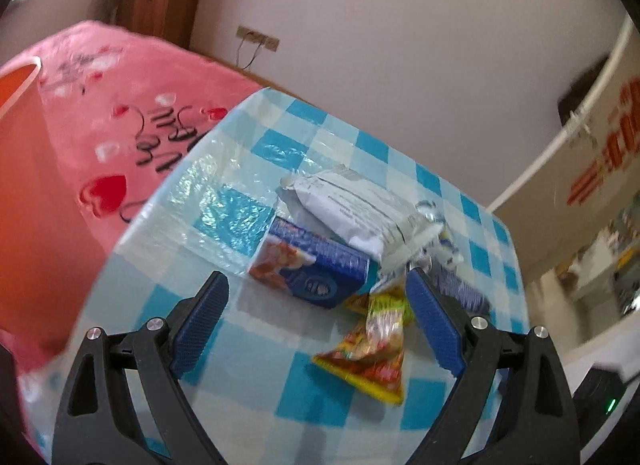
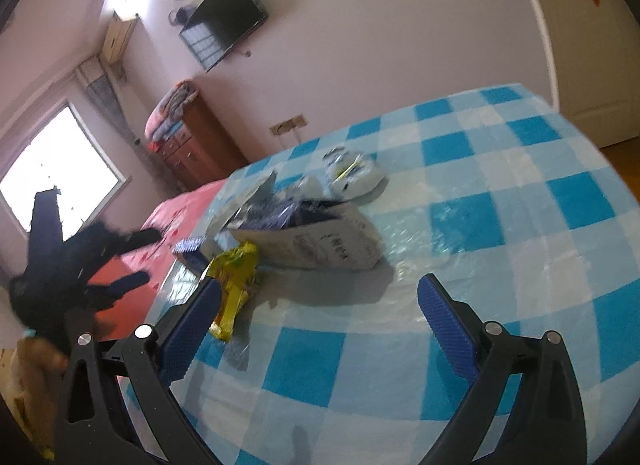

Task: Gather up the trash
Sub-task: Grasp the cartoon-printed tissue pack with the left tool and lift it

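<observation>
I hold the left gripper [image 1: 316, 305] and right gripper [image 2: 320, 313] wide open and empty above the blue-checked plastic-covered surface [image 1: 328, 397], because the blue cardboard carton [image 1: 316, 265] and yellow foil wrapper [image 1: 372, 349] lie heaped for collection.

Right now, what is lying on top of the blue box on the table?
A white packet lies across the far top of the blue box. The yellow snack wrapper sits beside the box, not on it. Whatever is beneath the packet is hidden.

Both the left gripper [image 1: 316, 289] and the right gripper [image 2: 320, 299] have black, triangular-cutout finger arms, round silver screws at the pivots, and ribbed dark blue pads [image 1: 200, 325] lining their inner faces.
</observation>
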### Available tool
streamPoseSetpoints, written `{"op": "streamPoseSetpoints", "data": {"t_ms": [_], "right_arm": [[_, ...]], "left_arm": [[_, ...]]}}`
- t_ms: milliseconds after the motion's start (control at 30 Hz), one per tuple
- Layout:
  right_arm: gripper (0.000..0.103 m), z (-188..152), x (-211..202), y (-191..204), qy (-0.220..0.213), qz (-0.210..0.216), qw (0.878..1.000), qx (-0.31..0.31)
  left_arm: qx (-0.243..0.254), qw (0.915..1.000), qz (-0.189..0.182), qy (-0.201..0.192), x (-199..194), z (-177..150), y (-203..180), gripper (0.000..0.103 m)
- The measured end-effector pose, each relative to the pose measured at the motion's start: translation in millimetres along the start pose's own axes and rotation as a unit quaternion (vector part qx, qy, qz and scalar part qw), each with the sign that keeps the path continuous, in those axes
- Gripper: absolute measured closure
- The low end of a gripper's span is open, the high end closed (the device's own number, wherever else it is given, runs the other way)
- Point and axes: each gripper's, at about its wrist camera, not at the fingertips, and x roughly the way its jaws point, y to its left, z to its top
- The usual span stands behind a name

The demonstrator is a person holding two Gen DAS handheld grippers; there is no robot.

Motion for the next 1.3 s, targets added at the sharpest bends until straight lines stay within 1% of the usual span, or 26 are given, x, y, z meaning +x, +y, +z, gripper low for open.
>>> {"op": "streamPoseSetpoints", "data": {"t_ms": [67, 133, 267, 433, 567, 633, 667, 733, 767, 800, 833, 900, 1033, 1067, 1100, 1167, 1233, 1300], "right_arm": [[0.006, -2.6, 7.1, 3.9, 0.015, 0.013, 1.0, -0.005], [0.006, -4.2, 12.2, 8.1, 0.027, 0.023, 0.999, -0.007], [0.006, -8.1, 25.6, 20.4, 0.055, 0.057, 0.997, -0.009], [0.006, -9.2, 35.8, 27.5, 0.069, 0.072, 0.995, -0.013], [0.006, -7.1, 41.3, 22.7, 0.074, 0.078, 0.994, 0.001], [0.006, -8.1, 44.8, 21.8, 0.081, 0.086, 0.993, 0.006], [0.006, -8.4, 46.4, 22.4, 0.082, 0.086, 0.993, 0.005], [0.006, -9.3, 47.6, 26.8, 0.085, 0.086, 0.993, -0.003], [0.006, -8.5, 48.2, 28.5, 0.084, 0.088, 0.993, -0.005], [0.006, -8.4, 49.0, 30.6, 0.085, 0.09, 0.992, -0.008], [0.006, -8.8, 49.8, 32.4, 0.087, 0.091, 0.992, -0.01], [0.006, -9.4, 51.8, 36.6, 0.09, 0.089, 0.992, -0.017], [0.007, -10.2, 55.5, 42.4, 0.093, 0.089, 0.991, -0.024], [0.009, -10.3, 56.6, 43.6, 0.094, 0.089, 0.991, -0.025], [0.015, -10.5, 57.4, 44.8, 0.095, 0.088, 0.991, -0.026], [0.02, -10.6, 60.9, 47.4, 0.1, 0.085, 0.991, -0.026], [0.02, -10.0, 63.9, 52.3, 0.101, 0.073, 0.992, -0.033], [0.02, -9.1, 65.1, 55.4, 0.099, 0.074, 0.992, -0.034]], "left_arm": [[-0.029, 0.9995, -0.009, 0.003, 9.8, 3.9, 1.8, 0.012], [-0.042, 0.9991, -0.008, 0.007, 17.4, 6.1, 1.1, 0.012], [-0.065, 0.9977, -0.009, 0.016, 30.4, 9.0, 0.9, 0.012], [-0.075, 0.9968, 0.015, 0.021, 42.8, 12.7, 4.6, 0.012], [-0.08, 0.9958, 0.034, 0.03, 51.5, 13.0, 10.3, 0.013], [-0.084, 0.9952, 0.037, 0.036, 55.8, 12.9, 14.4, 0.014], [-0.085, 0.9949, 0.038, 0.038, 57.4, 13.2, 16.1, 0.017], [-0.091, 0.9945, 0.032, 0.04, 59.1, 13.2, 19.6, 0.018], [-0.092, 0.9945, 0.03, 0.04, 59.4, 13.3, 20.2, 0.021], [-0.09, 0.9947, 0.029, 0.04, 59.0, 13.6, 20.3, 0.026], [-0.086, 0.9951, 0.029, 0.039, 58.4, 14.2, 19.9, 0.028], [-0.083, 0.9954, 0.026, 0.041, 58.3, 14.0, 19.8, 0.031], [-0.083, 0.9955, 0.018, 0.042, 56.1, 11.8, 22.5, 0.033], [-0.082, 0.9956, 0.017, 0.042, 55.0, 11.2, 23.1, 0.034], [-0.08, 0.9957, 0.015, 0.043, 53.9, 10.7, 23.8, 0.034], [-0.08, 0.9957, 0.012, 0.044, 52.8, 10.3, 24.8, 0.035], [-0.079, 0.9958, 0.009, 0.046, 51.3, 9.6, 25.9, 0.036], [-0.074, 0.9961, 0.004, 0.047, 48.9, 7.6, 26.9, 0.037]]}}
